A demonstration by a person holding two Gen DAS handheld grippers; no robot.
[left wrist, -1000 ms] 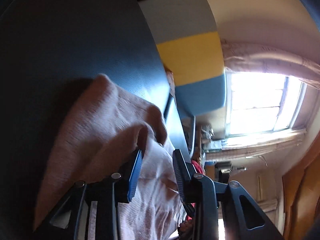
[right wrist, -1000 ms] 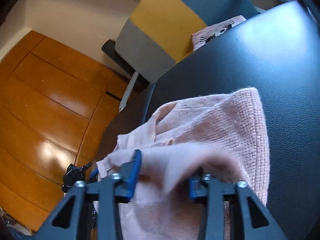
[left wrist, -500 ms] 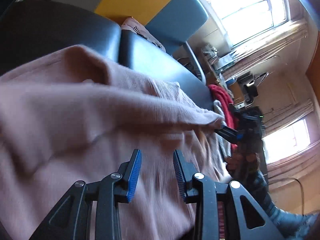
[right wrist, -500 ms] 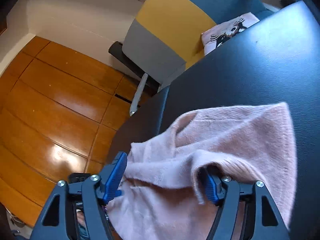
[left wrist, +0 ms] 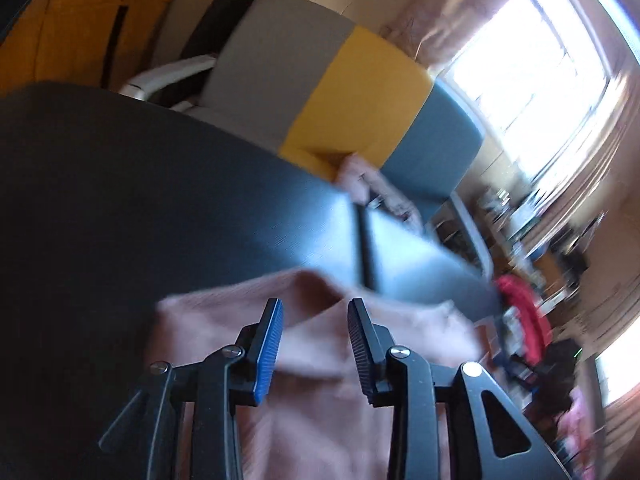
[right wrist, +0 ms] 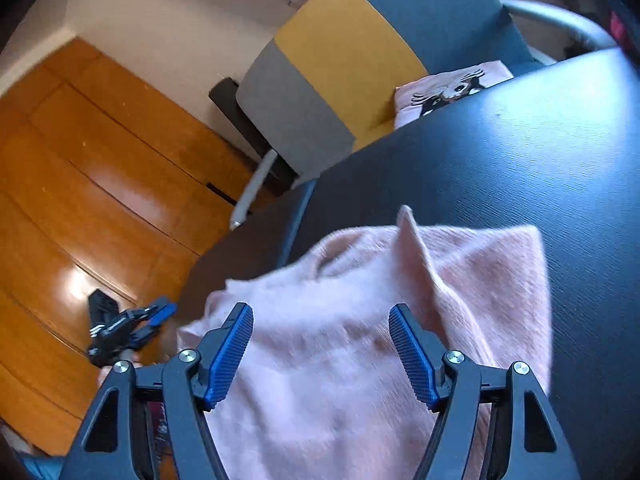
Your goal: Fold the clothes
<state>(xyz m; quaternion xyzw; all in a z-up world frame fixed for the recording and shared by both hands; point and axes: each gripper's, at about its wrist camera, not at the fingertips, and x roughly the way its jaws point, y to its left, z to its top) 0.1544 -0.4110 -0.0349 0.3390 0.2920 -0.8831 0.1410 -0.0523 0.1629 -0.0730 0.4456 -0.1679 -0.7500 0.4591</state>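
Note:
A pink knitted sweater (right wrist: 480, 272) lies bunched on the black table (right wrist: 520, 160), near its left edge. My right gripper (right wrist: 320, 310) hovers over it with its jaws wide apart, and the cloth lies beneath them untouched by the pads. My left gripper (left wrist: 315, 304) is open with a narrower gap and nothing pinched. It sits above the near part of the sweater (left wrist: 200, 320). The left gripper (right wrist: 132, 324) also shows small in the right wrist view, off the table's left edge. The left wrist view is blurred.
A chair with grey, yellow and blue stripes (right wrist: 340, 60) stands past the table's far edge. A folded pink garment with a cat print (right wrist: 452, 88) rests on it. A red garment (left wrist: 520, 312) lies at the table's right end. Orange wood panels (right wrist: 100, 180) fill the left.
My right gripper let go of the sweater fold and opened wide. My left gripper rose and rolled, so its view swung from close cloth to the table and chair.

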